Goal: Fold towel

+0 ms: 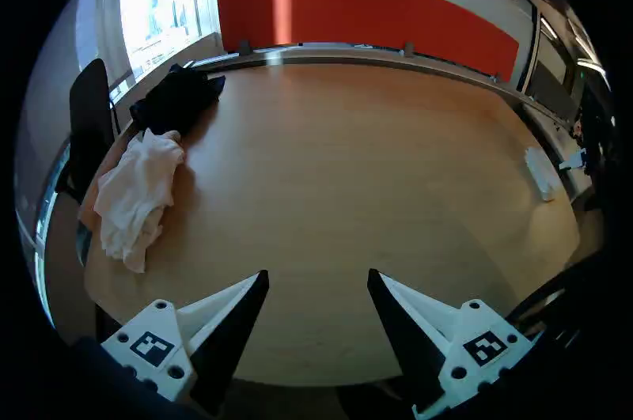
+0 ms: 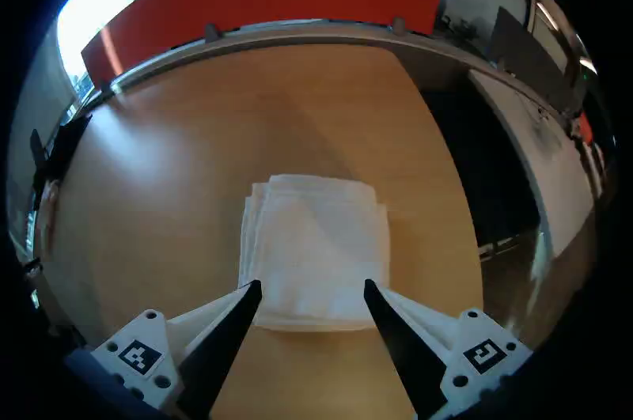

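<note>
On the table (image 2: pixel 174 167), a folded towel (image 2: pixel 316 250) lies before the right gripper (image 2: pixel 311 285), spread and empty.
Left gripper (image 1: pixel 318 274), likewise spread, faces a crumpled white cloth (image 1: pixel 138 194).

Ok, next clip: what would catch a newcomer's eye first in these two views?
First, the neatly folded white towel lying on the wooden table, just ahead of the right gripper, whose jaws stand open. In the left gripper view, a crumpled white cloth and a black garment sit by the table's edge, at the left of the picture. A bright red partition runs along the back of the table.
</note>
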### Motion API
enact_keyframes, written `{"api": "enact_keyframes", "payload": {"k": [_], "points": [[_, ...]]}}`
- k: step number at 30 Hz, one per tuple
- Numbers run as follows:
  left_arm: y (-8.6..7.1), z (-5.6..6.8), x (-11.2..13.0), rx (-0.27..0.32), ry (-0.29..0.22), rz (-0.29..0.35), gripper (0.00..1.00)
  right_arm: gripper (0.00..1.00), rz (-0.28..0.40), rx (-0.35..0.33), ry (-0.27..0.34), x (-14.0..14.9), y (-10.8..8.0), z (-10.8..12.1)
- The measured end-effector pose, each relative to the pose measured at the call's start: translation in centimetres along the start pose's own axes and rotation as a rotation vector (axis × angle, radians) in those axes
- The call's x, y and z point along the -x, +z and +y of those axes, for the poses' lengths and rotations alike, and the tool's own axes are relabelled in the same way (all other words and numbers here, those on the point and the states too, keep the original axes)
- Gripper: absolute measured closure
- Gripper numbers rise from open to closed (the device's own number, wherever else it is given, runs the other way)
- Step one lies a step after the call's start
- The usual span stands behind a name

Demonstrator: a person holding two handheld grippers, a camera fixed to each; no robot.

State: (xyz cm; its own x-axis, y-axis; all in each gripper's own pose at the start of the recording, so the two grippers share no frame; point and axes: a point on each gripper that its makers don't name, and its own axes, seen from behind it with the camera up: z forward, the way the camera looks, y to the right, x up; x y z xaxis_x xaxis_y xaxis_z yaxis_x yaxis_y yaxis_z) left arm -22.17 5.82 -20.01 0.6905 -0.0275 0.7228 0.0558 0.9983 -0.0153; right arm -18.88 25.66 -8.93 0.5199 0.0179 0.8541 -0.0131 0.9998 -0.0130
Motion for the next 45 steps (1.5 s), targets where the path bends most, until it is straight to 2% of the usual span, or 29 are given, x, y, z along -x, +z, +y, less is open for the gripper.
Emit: {"api": "enact_keyframes", "payload": {"k": [5, 8, 14, 20, 26, 35, 45], "points": [[0.1, -0.2, -0.3, -0.002, -0.011, 0.008, 0.08, 0.00, 0.032, 0.013, 0.002, -0.4, 0.0, -0.5], [0.0, -0.3, -0.8, -0.005, -0.020, 0.022, 0.08, 0.00, 0.078, 0.026, 0.013, -1.4, -0.3, -0.8], [0.2, -0.6, -2.3, -0.004, -0.027, 0.052, 0.08, 0.00, 0.222, 0.048, 0.044, -4.2, -1.7, -1.7], [0.5, -0.4, -3.4, 0.005, -0.027, 0.069, 0.07, 0.00, 0.394, 0.041, 0.079, -7.5, -4.1, -3.1], [0.7, -0.2, -4.1, 0.012, -0.017, 0.080, 0.07, 0.00, 0.533, 0.043, 0.065, -9.7, -6.6, -4.0], [1.1, -0.3, -5.0, 0.014, -0.016, 0.104, 0.08, 0.00, 0.613, 0.037, 0.042, -11.0, -8.1, -5.3], [1.6, -1.1, -8.8, 0.012, -0.032, 0.198, 0.08, 0.00, 0.739, 0.038, 0.025, -14.1, -11.1, -7.8]]}}
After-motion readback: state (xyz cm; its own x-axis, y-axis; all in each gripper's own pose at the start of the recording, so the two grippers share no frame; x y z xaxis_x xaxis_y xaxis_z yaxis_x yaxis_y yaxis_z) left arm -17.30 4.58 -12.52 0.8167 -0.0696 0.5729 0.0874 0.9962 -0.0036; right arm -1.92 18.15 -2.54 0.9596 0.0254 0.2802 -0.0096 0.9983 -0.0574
